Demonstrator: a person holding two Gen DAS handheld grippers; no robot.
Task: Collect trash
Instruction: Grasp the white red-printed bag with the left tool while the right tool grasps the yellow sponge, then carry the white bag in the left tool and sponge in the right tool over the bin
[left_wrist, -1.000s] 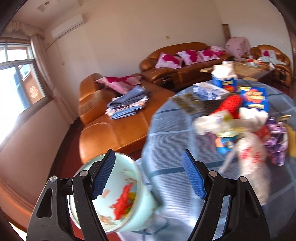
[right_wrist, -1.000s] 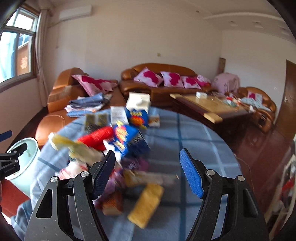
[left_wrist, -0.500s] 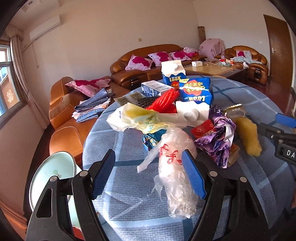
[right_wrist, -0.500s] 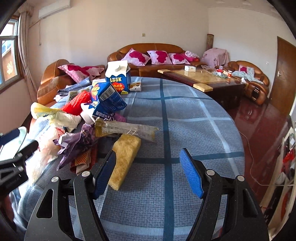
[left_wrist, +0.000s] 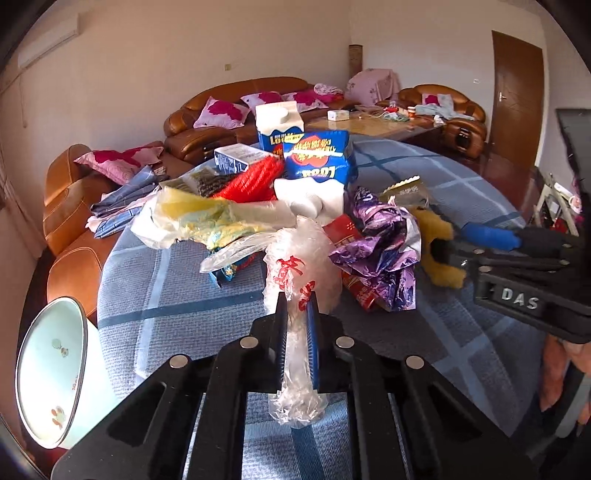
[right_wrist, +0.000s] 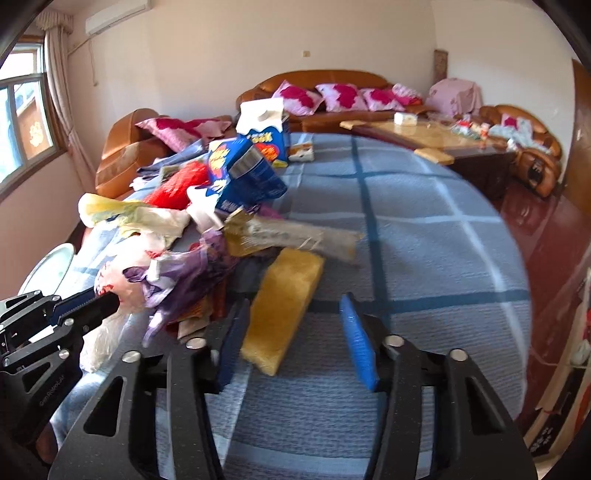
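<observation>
You are now gripping the clear plastic bag (left_wrist: 301, 273) with the left gripper (left_wrist: 297, 341); half a second ago its jaws were standing wide around the bag, and they are now closing hard on its near end, with crumpled film bulging out below the pads. The bag is lying at the near edge of the trash pile on the blue checked tablecloth (left_wrist: 177, 295), its red-printed body touching the purple foil wrapper (left_wrist: 380, 243) to its right.

You are advancing the right gripper (right_wrist: 291, 345) on the yellow sponge (right_wrist: 286, 302). Its jaws are narrowing from the earlier wide setting but are standing apart, with the sponge's near end entering the gap closer to the left pad; no contact is confirmed. In the left wrist view the same gripper (left_wrist: 458, 245) is reaching in from the right beside the sponge (left_wrist: 439, 251).

The first item is judged secured, and the second grasp is judged to be under way. The pale enamel basin (left_wrist: 48, 373) is sitting below the table's left edge, near the left gripper, and it is the likely receptacle.

When lifting, note that the thin film is likely to stretch and may drag neighbouring wrappers. The milk cartons (left_wrist: 317, 158) are standing farther back in the pile.
</observation>
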